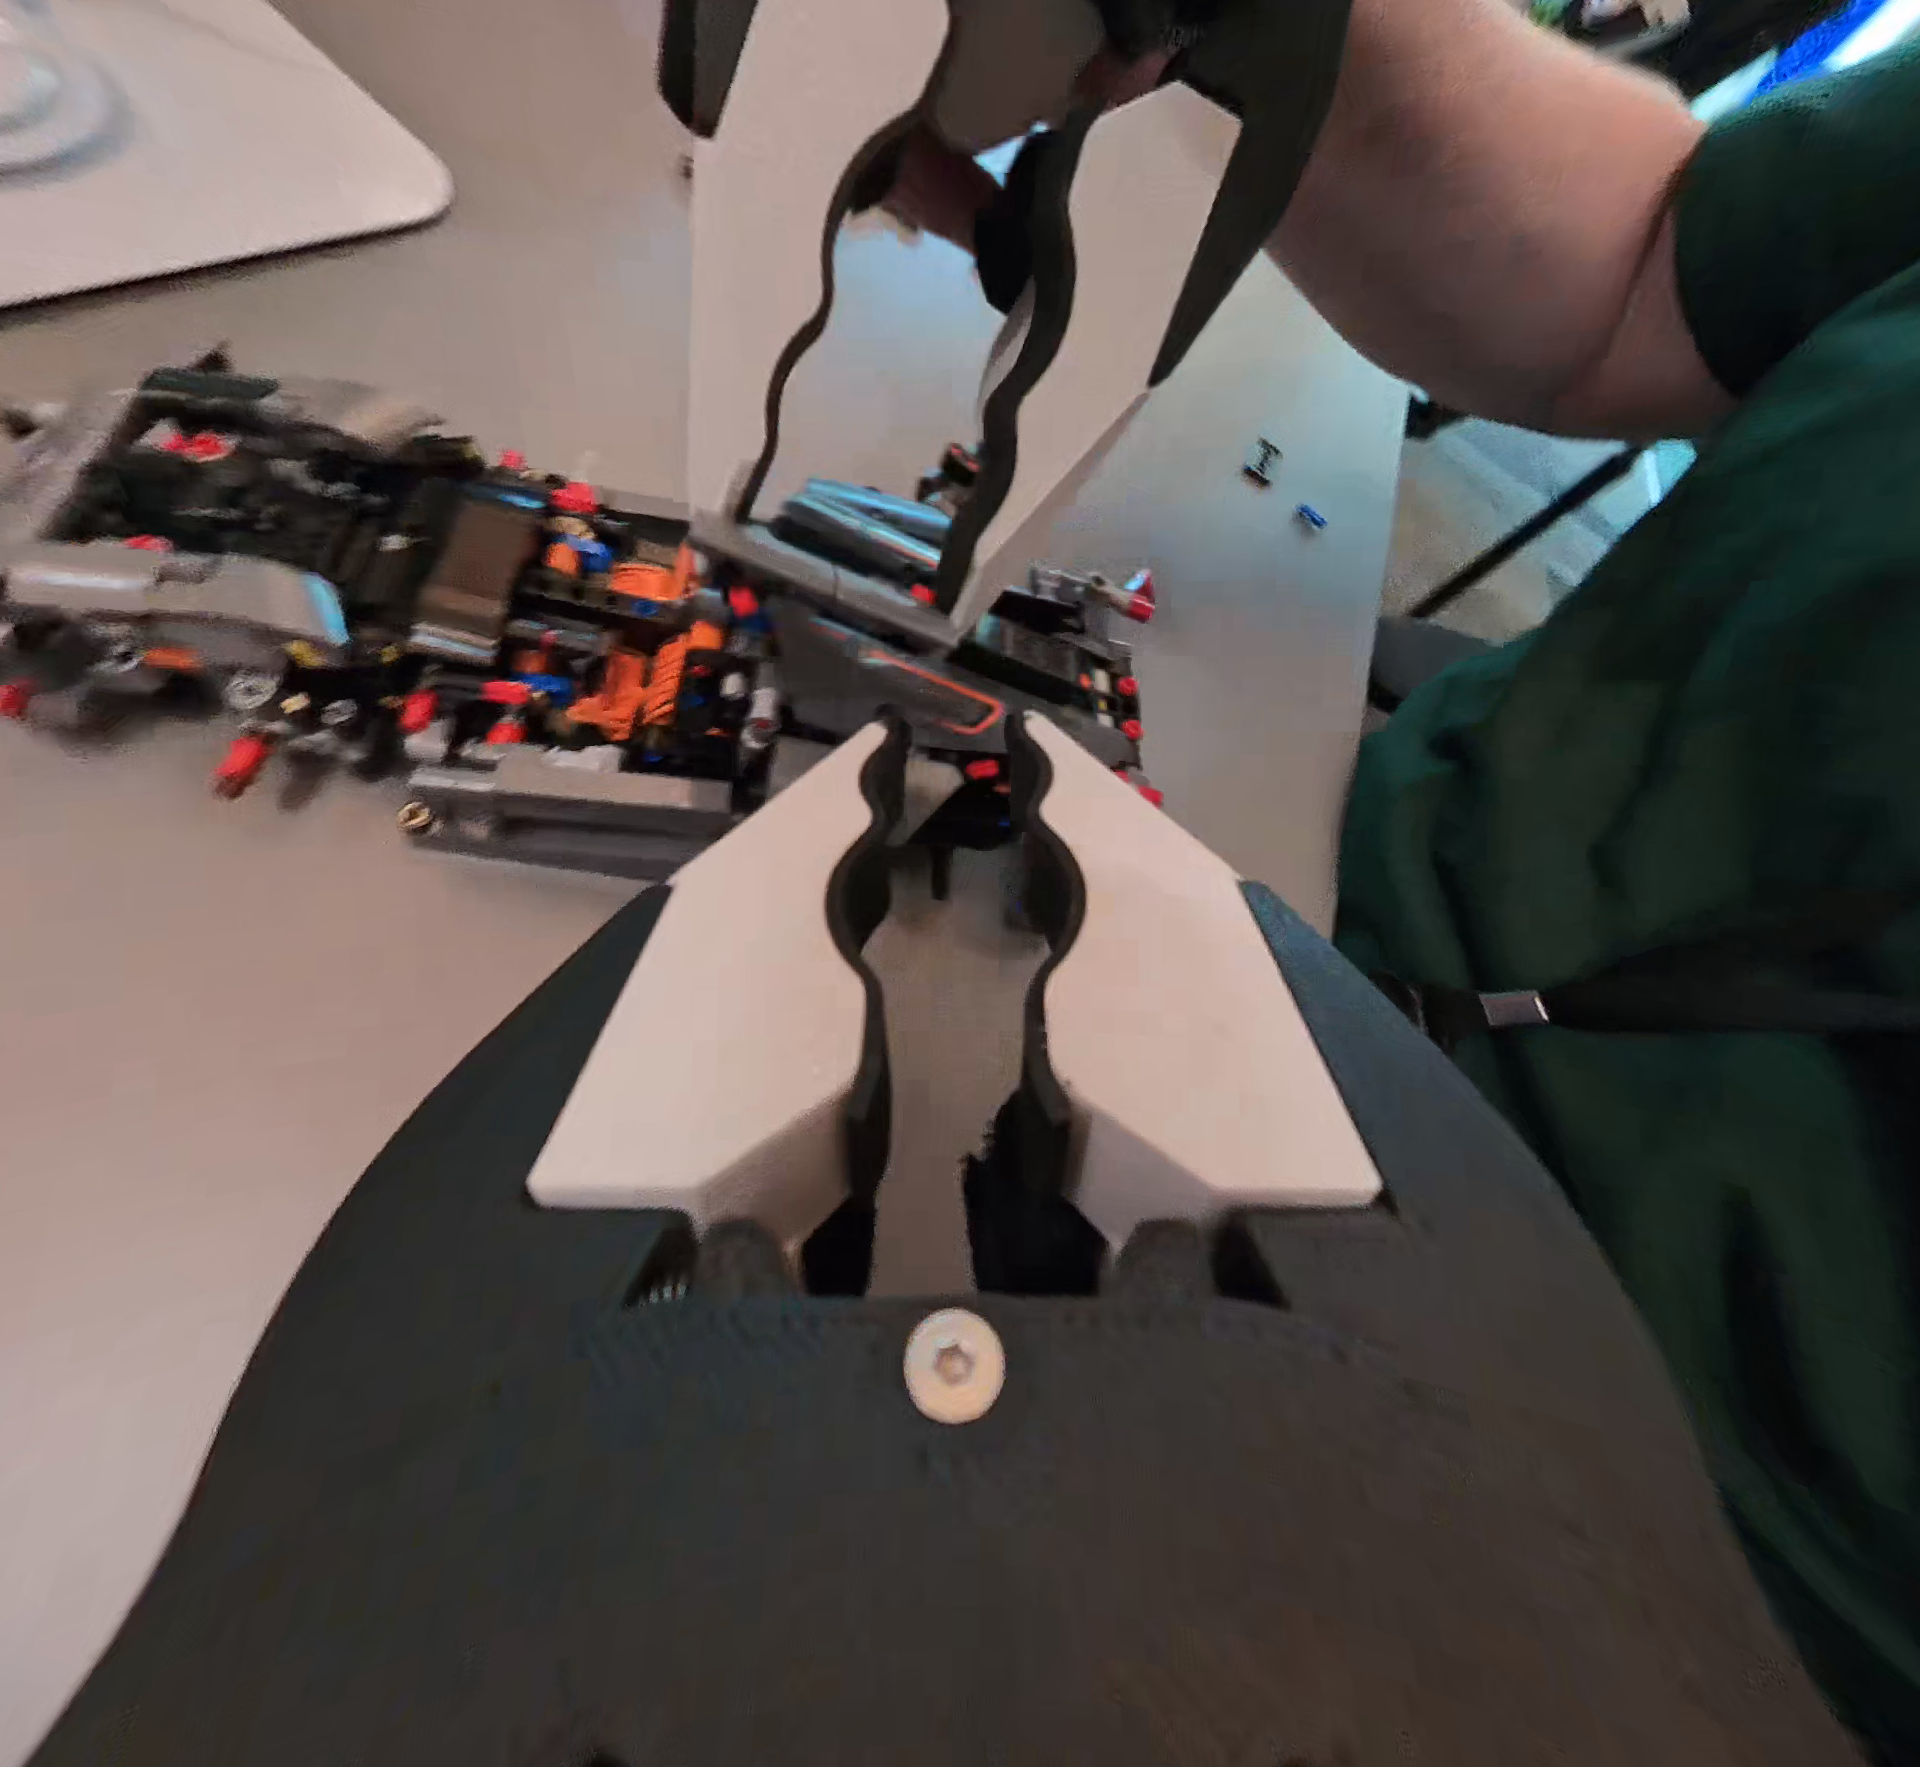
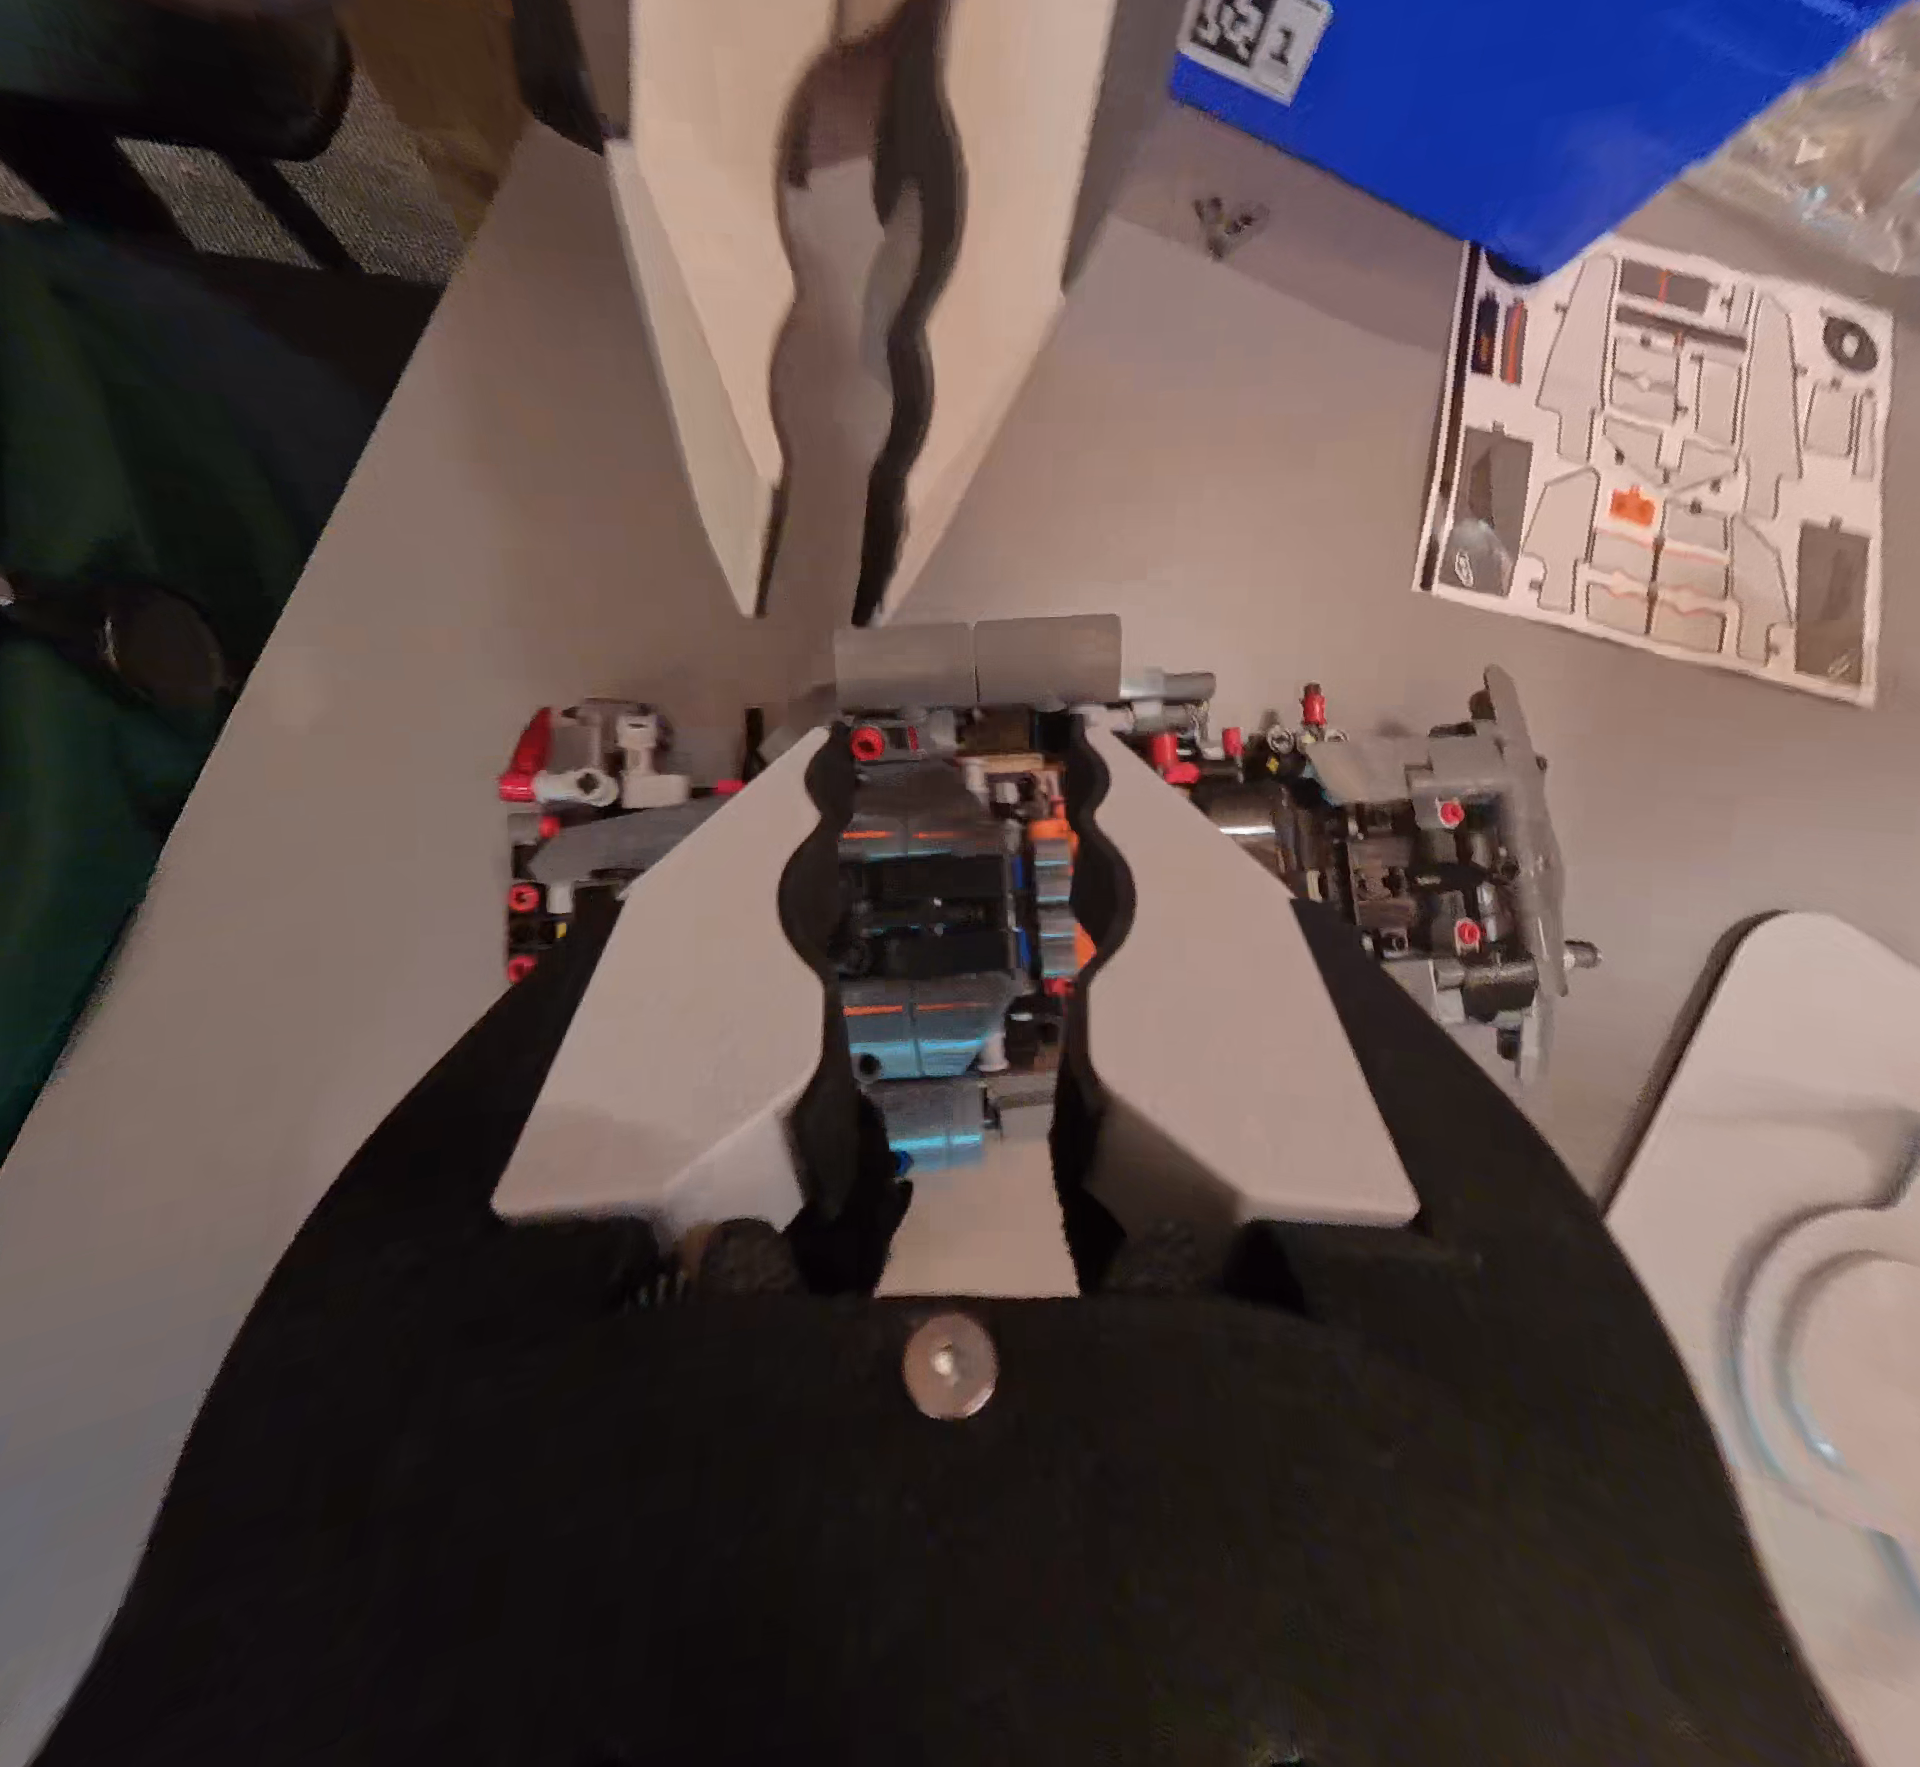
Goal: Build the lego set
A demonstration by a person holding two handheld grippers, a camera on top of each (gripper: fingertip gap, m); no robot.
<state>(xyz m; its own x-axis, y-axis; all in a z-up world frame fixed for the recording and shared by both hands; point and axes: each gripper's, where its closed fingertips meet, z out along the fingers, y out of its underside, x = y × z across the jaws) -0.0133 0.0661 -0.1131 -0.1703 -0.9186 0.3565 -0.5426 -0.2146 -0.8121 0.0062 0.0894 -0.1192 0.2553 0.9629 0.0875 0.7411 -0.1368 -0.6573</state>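
Note:
A partly built lego car (image 1: 623, 637) in grey, black and orange with red pins lies on the grey table (image 1: 260, 990). My left gripper (image 1: 958, 728) is open with a narrow gap, its tips at the car's near edge, and nothing shows held. My right gripper (image 1: 847, 564) comes down from above, open, with its tips on a flat grey panel of the car. In the right wrist view my right gripper (image 2: 956, 735) straddles the car's middle (image 2: 1382, 824). The left gripper (image 2: 814, 614) points at two grey panels (image 2: 977, 663) on the far side.
A blue bin (image 2: 1558, 3), a sticker sheet (image 2: 1662, 470) and a clear plastic bag (image 2: 1849, 138) lie beyond the car. A white stand base (image 1: 187, 107) is at one end. Small loose pieces (image 1: 1262, 460) lie near the table edge. A person's green sleeve (image 1: 1766, 678) is close. The tips of both grippers are at nearly the same place.

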